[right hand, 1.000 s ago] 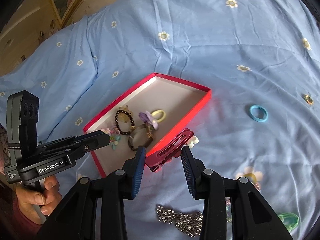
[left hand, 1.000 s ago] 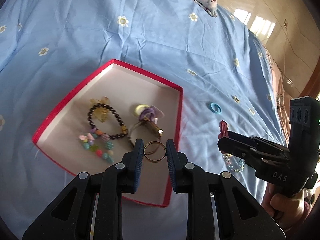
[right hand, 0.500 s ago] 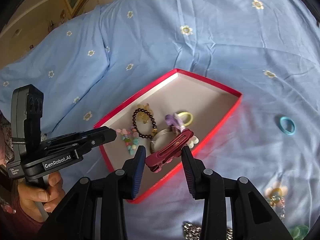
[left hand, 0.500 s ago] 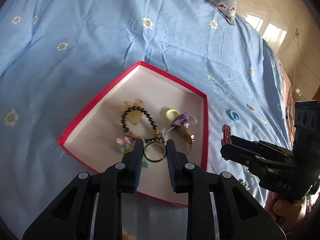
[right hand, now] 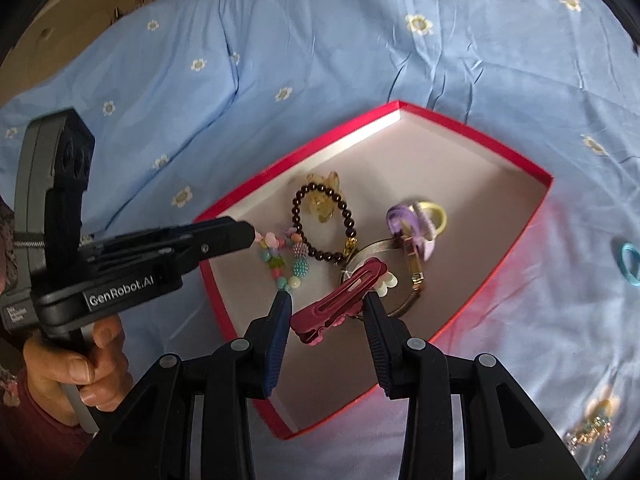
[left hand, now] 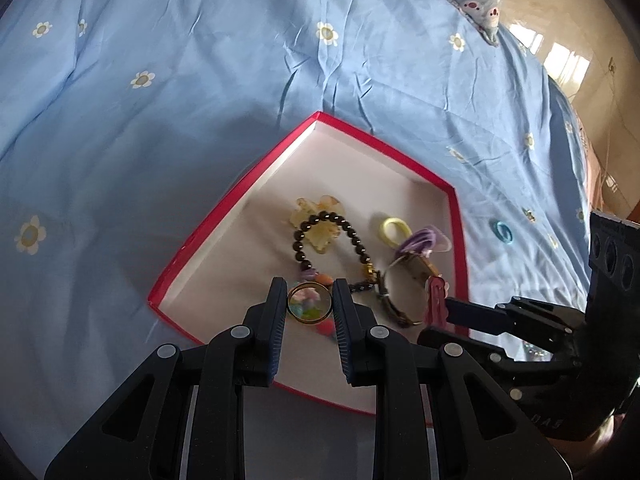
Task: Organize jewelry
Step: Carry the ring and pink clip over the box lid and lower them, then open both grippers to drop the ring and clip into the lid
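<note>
Red box: sat on the blue sheet, beads and a watch inside.
Left gripper: I had it clamped on a gold ring, over the box's near end.
Right gripper: I had it gripping a maroon clip above the watch.
Blue band: lay on the sheet outside the box.

A creased matt cotton-like bedsheet covers the bed. The box looks like cardboard, red outside, matt pale paper inside. The gold ring is shiny metal; the dark bead bracelet glossy; the hair clip smooth maroon plastic; the fingers matt black plastic.
</note>
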Action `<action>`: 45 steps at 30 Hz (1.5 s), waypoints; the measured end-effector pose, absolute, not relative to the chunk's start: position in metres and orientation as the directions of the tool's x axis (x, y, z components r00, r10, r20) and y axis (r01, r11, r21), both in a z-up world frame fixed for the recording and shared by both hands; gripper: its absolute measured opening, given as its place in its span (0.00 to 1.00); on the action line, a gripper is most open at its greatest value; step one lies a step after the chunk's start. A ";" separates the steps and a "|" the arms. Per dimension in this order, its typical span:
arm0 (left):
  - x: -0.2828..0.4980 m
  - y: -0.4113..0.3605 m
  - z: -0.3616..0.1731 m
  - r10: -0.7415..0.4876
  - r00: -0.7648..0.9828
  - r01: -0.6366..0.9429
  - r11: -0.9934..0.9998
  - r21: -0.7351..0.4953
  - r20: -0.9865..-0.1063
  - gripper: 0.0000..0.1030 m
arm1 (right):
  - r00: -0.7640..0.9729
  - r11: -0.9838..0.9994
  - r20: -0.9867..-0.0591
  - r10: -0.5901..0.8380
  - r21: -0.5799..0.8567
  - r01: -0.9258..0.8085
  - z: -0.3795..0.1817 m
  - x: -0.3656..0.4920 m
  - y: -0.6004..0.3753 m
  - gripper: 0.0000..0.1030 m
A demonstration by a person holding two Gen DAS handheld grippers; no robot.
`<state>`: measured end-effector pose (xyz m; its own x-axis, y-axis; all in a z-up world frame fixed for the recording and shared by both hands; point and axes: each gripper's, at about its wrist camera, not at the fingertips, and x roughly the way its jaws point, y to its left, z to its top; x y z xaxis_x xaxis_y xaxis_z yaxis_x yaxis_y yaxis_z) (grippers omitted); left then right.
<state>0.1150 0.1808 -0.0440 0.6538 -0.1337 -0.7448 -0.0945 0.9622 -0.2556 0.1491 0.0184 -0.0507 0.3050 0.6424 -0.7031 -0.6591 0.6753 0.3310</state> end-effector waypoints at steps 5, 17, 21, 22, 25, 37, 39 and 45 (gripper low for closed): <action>0.123 0.186 -0.054 -0.120 0.634 -0.101 0.967 -0.235 -0.764 0.21 | 0.293 0.674 -0.725 0.624 0.310 -0.670 -0.061 0.154 0.028 0.36; 0.130 0.186 -0.067 -0.113 0.611 -0.103 0.970 -0.220 -0.783 0.21 | 0.277 0.666 -0.750 0.600 0.277 -0.692 -0.073 0.158 0.040 0.36; 0.131 0.187 -0.067 -0.114 0.612 -0.104 0.969 -0.223 -0.782 0.21 | 0.275 0.669 -0.752 0.599 0.281 -0.688 -0.074 0.161 0.039 0.35; 0.131 0.187 -0.067 -0.114 0.612 -0.106 0.969 -0.224 -0.782 0.21 | 0.275 0.669 -0.753 0.598 0.281 -0.688 -0.075 0.161 0.040 0.35; 0.131 0.186 -0.067 -0.114 0.612 -0.106 0.969 -0.224 -0.782 0.21 | 0.276 0.670 -0.754 0.596 0.277 -0.689 -0.075 0.161 0.040 0.35; 0.131 0.186 -0.066 -0.116 0.611 -0.108 0.968 -0.228 -0.783 0.21 | 0.280 0.671 -0.755 0.593 0.270 -0.691 -0.075 0.161 0.041 0.34; 0.131 0.186 -0.066 -0.116 0.612 -0.108 0.967 -0.229 -0.782 0.21 | 0.282 0.671 -0.755 0.591 0.267 -0.691 -0.075 0.162 0.041 0.34; 0.125 0.186 -0.055 -0.123 0.633 -0.111 0.963 -0.247 -0.765 0.37 | 0.294 0.670 -0.737 0.609 0.280 -0.687 -0.068 0.157 0.035 0.38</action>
<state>0.1246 0.1860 -0.0553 0.6327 -0.1227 -0.7647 -0.1112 0.9627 -0.2465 0.1573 0.0353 -0.0680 0.2937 0.6092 -0.7366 -0.6871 0.6703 0.2804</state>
